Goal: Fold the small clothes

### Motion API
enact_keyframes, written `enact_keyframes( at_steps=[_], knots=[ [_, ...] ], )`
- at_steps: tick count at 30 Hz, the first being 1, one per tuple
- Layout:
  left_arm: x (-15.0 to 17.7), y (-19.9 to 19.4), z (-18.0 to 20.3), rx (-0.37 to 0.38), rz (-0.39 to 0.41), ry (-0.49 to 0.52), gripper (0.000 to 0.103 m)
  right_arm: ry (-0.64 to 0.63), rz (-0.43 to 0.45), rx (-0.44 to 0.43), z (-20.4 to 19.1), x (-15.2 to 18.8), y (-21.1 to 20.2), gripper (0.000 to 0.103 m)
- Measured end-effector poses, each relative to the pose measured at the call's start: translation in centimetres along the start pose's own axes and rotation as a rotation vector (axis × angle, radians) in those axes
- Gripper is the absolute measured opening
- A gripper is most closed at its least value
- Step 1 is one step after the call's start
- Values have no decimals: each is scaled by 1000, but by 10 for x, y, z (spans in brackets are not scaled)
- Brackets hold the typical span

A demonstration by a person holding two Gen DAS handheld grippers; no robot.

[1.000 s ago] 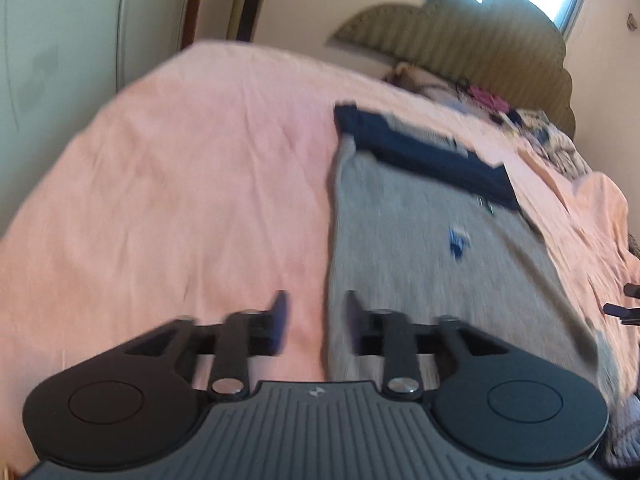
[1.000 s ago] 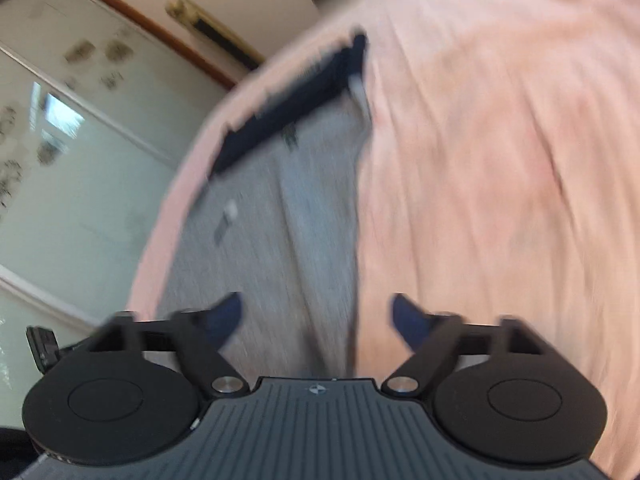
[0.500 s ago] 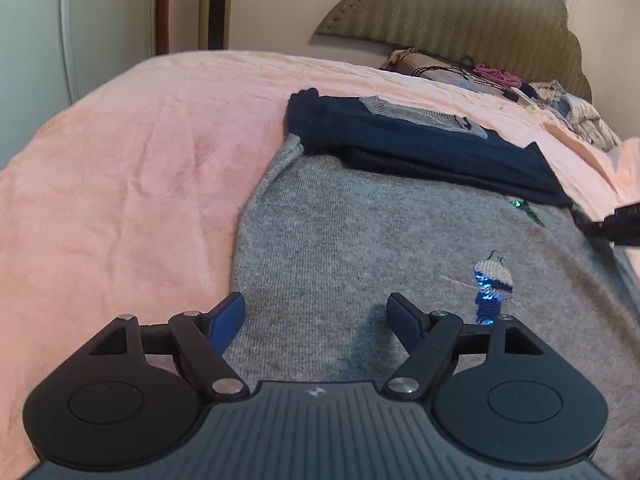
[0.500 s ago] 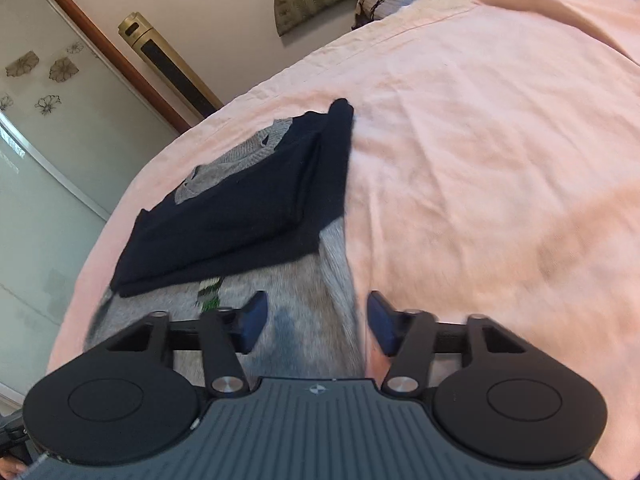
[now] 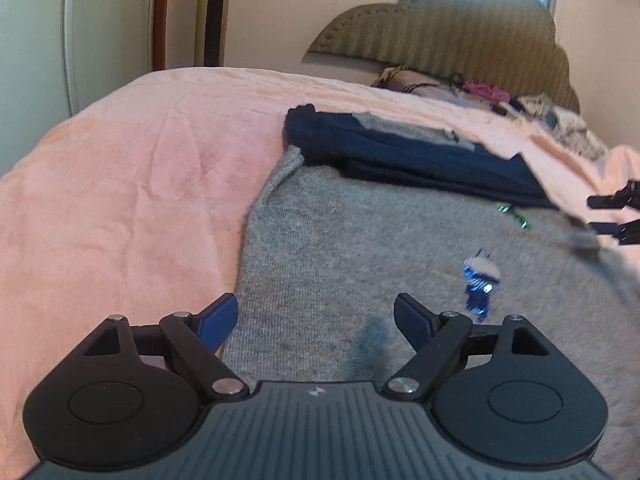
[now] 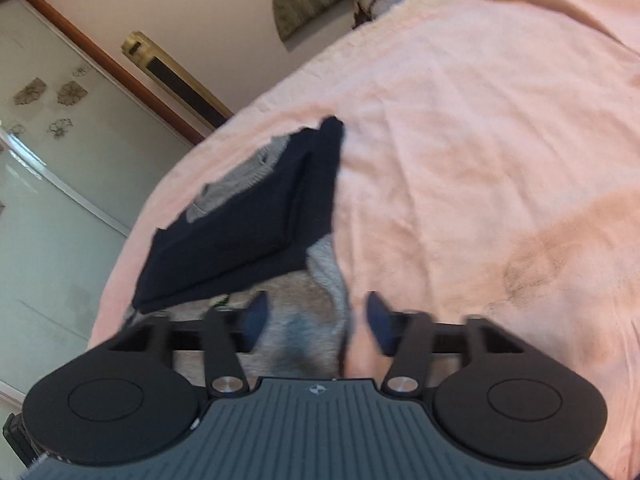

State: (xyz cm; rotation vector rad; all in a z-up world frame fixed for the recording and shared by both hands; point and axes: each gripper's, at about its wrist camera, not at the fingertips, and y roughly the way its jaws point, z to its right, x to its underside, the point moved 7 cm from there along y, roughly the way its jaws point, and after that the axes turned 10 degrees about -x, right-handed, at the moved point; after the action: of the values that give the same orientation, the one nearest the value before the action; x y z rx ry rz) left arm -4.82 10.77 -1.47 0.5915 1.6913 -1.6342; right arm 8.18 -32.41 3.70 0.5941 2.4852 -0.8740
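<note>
Pink bed sheet covers the bed, creased. Padded headboard stands at the wall. Cluttered items lie near it. Gold tower unit stands beside the wardrobe.

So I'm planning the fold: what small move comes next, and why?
Probably close the left hand-held gripper on the grey sweater hem: its jaws are open astride the near edge, and the right hand-held gripper is open at the opposite edge.

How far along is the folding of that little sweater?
Done: the navy sleeves lie folded across the top of the grey sweater. In hand: the left gripper and right gripper, both open, straddle its opposite side edges. Left: folding the body on the pink bedsheet.
</note>
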Motion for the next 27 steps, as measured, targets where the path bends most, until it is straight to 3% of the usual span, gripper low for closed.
enact_keyframes(
  at_steps=[5, 8, 12, 16, 17, 18, 19, 20, 22, 24, 25, 27],
  knots=[
    [-45, 19, 2, 23, 19, -54, 86, -20, 34, -16, -12, -31, 20, 65],
    [-87, 65, -1, 58, 2, -131, 86, 2, 16, 28, -1, -51, 54, 72],
    [-139, 137, -8, -41, -11, -146, 86, 13, 3, 73, 13, -77, 99, 72],
    [-159, 193, -2, 55, -153, -232, 85, 11, -17, 54, 13, -90, 131, 74],
    [-161, 197, 4, 68, -143, -228, 84, -23, -34, 56, 10, -91, 138, 74],
    [-161, 200, 13, 83, -132, -195, 80, -72, -53, 64, 6, -91, 144, 70],
    [-159, 202, 23, 89, -130, -141, 42, -123, -87, 76, 2, -88, 150, 47],
    [-158, 202, 31, 59, -122, -78, 17, -168, -120, 110, 0, -86, 156, 29],
    [-160, 195, 35, 19, -83, -51, 8, -176, -126, 115, 1, -90, 156, 19],
    [-160, 194, 29, -68, -62, -42, 6, -169, -83, 144, 9, -101, 147, 13],
    [-156, 199, 26, -107, -71, -18, 5, -129, -50, 148, 18, -106, 140, 12],
    [-151, 196, 29, -116, -30, 32, 5, -44, -14, 151, 36, -107, 136, 12]
  ],
)
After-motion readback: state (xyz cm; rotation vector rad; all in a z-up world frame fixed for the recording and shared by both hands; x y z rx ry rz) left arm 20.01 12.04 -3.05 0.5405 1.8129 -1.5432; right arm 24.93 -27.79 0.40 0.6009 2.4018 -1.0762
